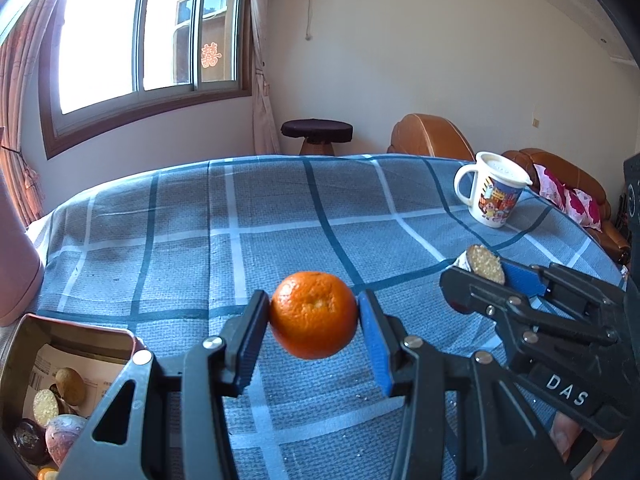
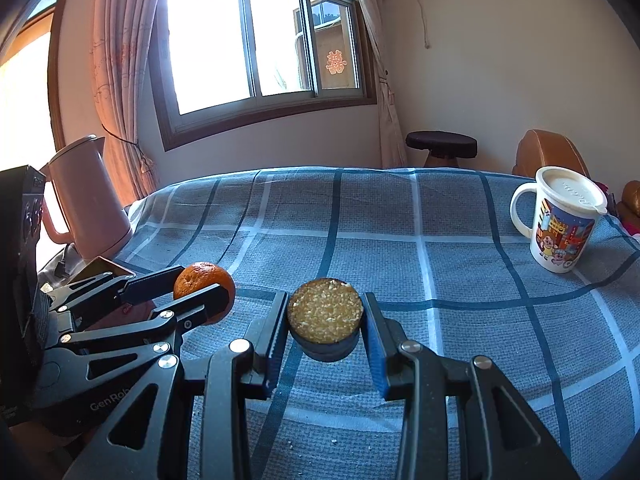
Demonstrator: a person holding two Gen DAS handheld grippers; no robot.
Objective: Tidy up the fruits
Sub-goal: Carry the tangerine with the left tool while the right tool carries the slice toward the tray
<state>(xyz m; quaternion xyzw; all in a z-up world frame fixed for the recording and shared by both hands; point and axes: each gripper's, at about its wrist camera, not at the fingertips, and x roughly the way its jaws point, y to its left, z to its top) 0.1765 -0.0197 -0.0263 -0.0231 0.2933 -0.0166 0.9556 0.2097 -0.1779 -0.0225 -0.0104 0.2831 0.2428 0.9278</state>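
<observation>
Nearest us in the left wrist view, the left gripper (image 1: 314,316) is closed partway on an orange (image 1: 313,315), its pads pressing both sides of the dimpled peel, and the fruit hangs clear above the checked blue tablecloth (image 1: 192,232). At the lower left corner we see a metal tin (image 1: 76,330) cut off by the frame; inside are several round fruits, dark and mottled, that we cannot identify, lying on printed paper. In the right wrist view the right gripper (image 2: 325,322) has its jaws narrowed on a halved fruit (image 2: 325,314) with a dark rind, the grainy yellow cut face turned toward the camera; its underside is hidden. Both grippers point downward over the cloth, side by side. A lidded cartoon mug (image 2: 560,226) stands far right, a pink kettle (image 2: 90,200) far left.
</observation>
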